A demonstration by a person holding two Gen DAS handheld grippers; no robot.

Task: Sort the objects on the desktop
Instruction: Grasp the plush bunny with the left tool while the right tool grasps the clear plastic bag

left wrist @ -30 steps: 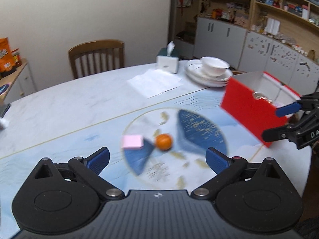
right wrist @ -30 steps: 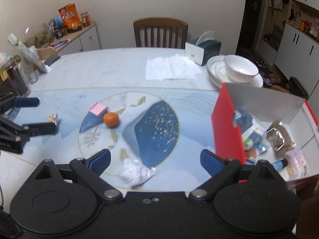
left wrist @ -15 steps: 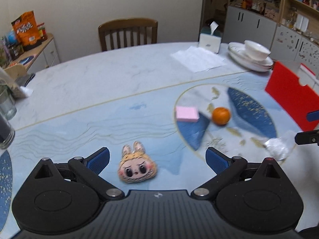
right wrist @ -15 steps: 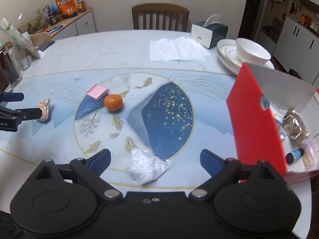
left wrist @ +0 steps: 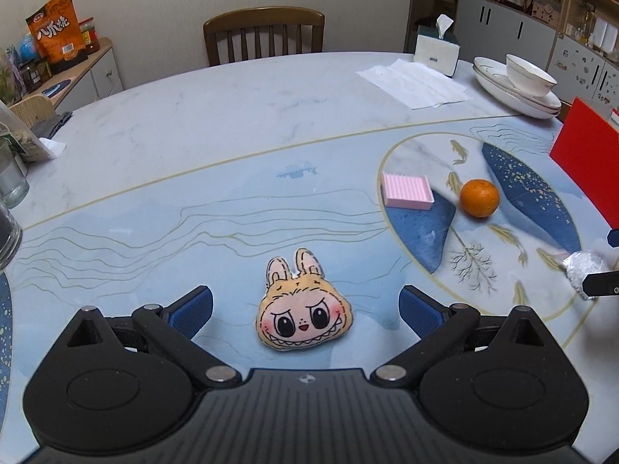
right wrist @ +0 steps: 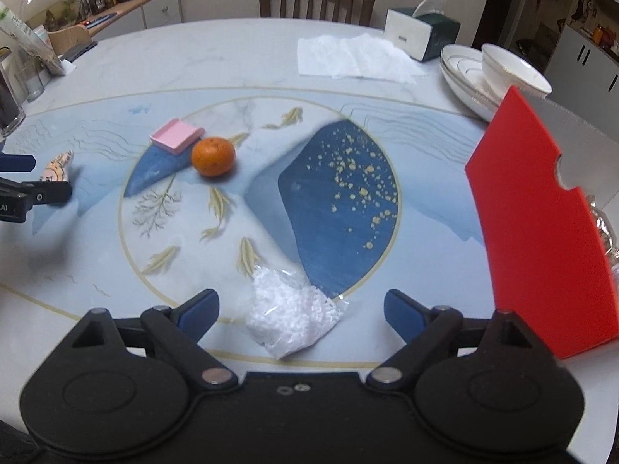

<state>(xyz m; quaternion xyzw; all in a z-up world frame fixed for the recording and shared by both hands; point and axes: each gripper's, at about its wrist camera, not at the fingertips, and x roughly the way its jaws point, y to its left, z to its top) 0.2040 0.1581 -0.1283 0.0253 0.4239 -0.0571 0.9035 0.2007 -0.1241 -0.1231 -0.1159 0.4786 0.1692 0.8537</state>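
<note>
My left gripper (left wrist: 305, 309) is open, and a plush bunny-face toy (left wrist: 303, 319) lies on the table between its fingers. My right gripper (right wrist: 300, 309) is open around a clear bag of white beads (right wrist: 290, 311). An orange (right wrist: 213, 156) and a pink box (right wrist: 176, 135) lie mid-table; both also show in the left wrist view, the orange (left wrist: 479, 198) and the pink box (left wrist: 406, 190). A red box (right wrist: 541, 216) stands at the right with items inside. The plush (right wrist: 58, 166) and left gripper (right wrist: 23, 178) show at the right wrist view's left edge.
Stacked white plates with a bowl (right wrist: 499, 77), a tissue box (right wrist: 421, 31) and a paper sheet (right wrist: 352, 58) sit at the table's back right. Glasses (left wrist: 7, 208) stand at the left edge. A wooden chair (left wrist: 265, 34) is behind the table.
My left gripper swung left from the red box and came down over the plush toy. My right gripper moved forward and down, so the bead bag now lies between its fingers.
</note>
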